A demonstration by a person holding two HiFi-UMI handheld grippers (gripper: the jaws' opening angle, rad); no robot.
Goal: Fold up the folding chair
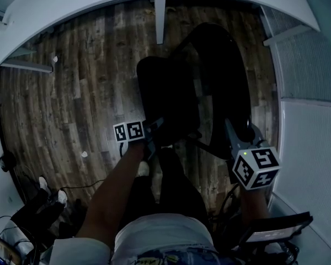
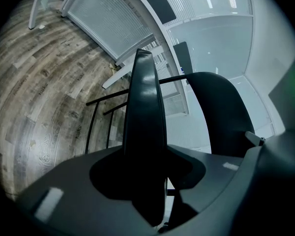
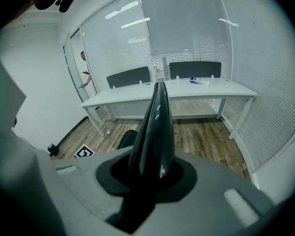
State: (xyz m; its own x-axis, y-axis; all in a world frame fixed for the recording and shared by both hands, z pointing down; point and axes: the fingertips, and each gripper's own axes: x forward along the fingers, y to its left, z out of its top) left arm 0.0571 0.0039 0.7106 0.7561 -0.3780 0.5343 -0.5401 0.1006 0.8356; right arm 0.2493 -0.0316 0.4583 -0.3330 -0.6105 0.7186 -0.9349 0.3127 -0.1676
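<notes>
The glossy black plastic folding chair (image 1: 212, 70), thin-framed, stands on the grey-brown wood-plank floor (image 1: 71, 93) near a long white table (image 3: 187, 88) and glass walls (image 3: 187, 28), with the left gripper (image 1: 156, 127) and right gripper (image 1: 230, 130) each clamped on a panel edge.

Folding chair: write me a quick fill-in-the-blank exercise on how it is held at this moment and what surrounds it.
1. The folding chair is ___ in colour.
2. It stands on a ___ floor.
3. Of the left gripper and the right gripper, ___ are shut on the chair.
4. In the right gripper view, the long table beyond the chair is ___.

Missing words: black; wooden; both; white.
</notes>
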